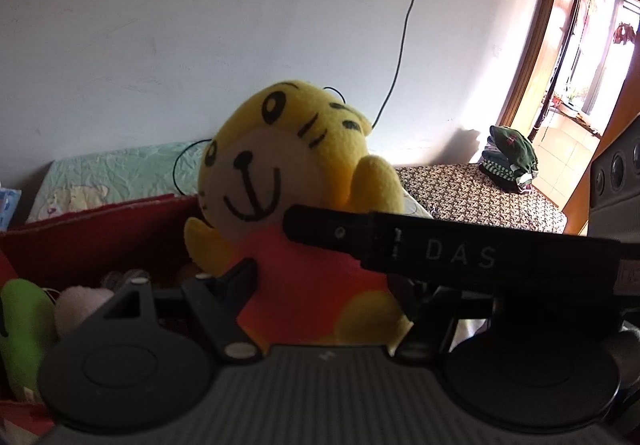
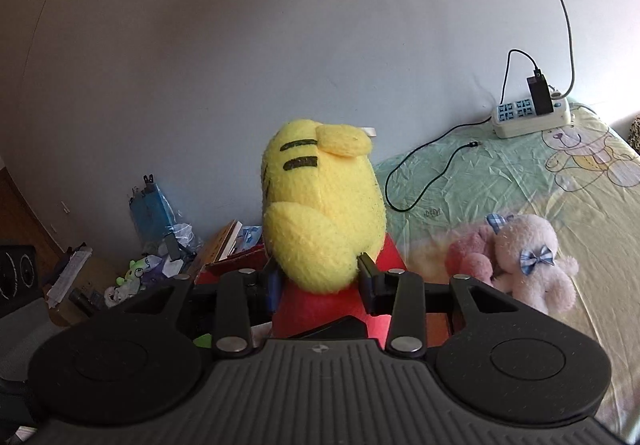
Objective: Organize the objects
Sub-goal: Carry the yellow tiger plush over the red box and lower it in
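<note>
A yellow tiger plush (image 1: pixel 276 181) in a red shirt is held up in front of the wall. My left gripper (image 1: pixel 324 285) is shut on its red body from the front. My right gripper (image 2: pixel 320 285) is shut on the same plush (image 2: pixel 320 205) from the side, at its arm and shirt; its finger (image 1: pixel 440 245) crosses the left wrist view. A red cardboard box (image 1: pixel 92 237) below left holds a green plush (image 1: pixel 24 325) and a pale pink plush (image 1: pixel 80 305).
A pink teddy with blue bows (image 2: pixel 528 257) lies on the green bed sheet (image 2: pixel 520 181). A power strip (image 2: pixel 528 113) with a cable sits by the wall. Folded clothes (image 1: pixel 508 161) rest on a patterned cover. Clutter and books (image 2: pixel 160 257) lie at left.
</note>
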A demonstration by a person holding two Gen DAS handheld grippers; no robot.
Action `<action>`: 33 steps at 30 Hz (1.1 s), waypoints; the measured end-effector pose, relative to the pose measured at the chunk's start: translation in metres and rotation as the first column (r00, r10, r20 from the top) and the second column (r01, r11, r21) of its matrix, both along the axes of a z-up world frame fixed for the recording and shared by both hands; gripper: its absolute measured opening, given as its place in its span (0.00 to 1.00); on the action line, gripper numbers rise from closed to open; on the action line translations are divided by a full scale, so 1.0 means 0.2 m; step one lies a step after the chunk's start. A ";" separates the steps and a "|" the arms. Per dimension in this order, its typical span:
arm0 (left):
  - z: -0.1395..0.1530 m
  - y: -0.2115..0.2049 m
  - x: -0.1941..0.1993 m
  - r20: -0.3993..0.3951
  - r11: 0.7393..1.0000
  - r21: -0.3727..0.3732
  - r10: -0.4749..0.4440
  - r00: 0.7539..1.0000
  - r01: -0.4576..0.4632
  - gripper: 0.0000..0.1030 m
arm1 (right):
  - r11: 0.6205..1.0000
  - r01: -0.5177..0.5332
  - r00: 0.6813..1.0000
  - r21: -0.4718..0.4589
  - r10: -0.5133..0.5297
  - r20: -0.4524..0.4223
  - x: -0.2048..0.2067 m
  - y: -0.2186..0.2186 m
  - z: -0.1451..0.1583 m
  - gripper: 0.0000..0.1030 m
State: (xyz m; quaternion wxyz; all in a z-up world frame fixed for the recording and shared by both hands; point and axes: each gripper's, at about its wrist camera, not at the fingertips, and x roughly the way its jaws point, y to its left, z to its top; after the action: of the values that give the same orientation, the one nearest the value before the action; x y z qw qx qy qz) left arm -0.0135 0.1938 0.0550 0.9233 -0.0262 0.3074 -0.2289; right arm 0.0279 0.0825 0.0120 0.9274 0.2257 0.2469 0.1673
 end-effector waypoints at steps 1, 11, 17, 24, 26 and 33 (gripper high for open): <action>0.00 0.03 0.02 -0.001 1.000 0.001 -0.002 1.000 0.002 0.67 | 1.000 0.009 1.000 -0.011 -0.009 0.004 0.01 0.03 0.00 0.39; -0.16 0.22 0.22 -0.089 1.000 0.008 0.017 0.996 -0.017 0.69 | 0.976 0.015 1.000 -0.215 -0.019 -0.016 0.16 0.28 -0.09 0.38; -0.26 0.25 0.26 -0.124 1.000 0.015 0.008 0.992 -0.006 0.67 | 0.922 -0.023 0.998 -0.386 -0.004 -0.068 0.22 0.42 -0.14 0.37; -0.29 0.32 0.23 -0.126 1.000 0.009 -0.021 0.992 0.022 0.67 | 0.890 -0.083 0.988 -0.449 0.014 -0.155 0.24 0.48 -0.16 0.37; -0.30 0.32 0.24 -0.131 1.000 0.003 -0.026 0.991 0.027 0.67 | 0.883 -0.089 0.985 -0.460 0.011 -0.170 0.27 0.50 -0.17 0.37; -0.36 0.31 0.31 -0.176 0.999 0.027 -0.022 0.984 0.027 0.67 | 0.884 -0.082 0.982 -0.459 -0.006 -0.186 0.32 0.51 -0.26 0.39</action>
State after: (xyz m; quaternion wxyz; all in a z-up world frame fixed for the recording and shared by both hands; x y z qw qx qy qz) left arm 0.0492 0.2562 -0.0178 0.8900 -0.0289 0.3913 -0.2323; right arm 0.0919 0.1835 -0.0398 0.9244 0.0063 0.3679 0.1002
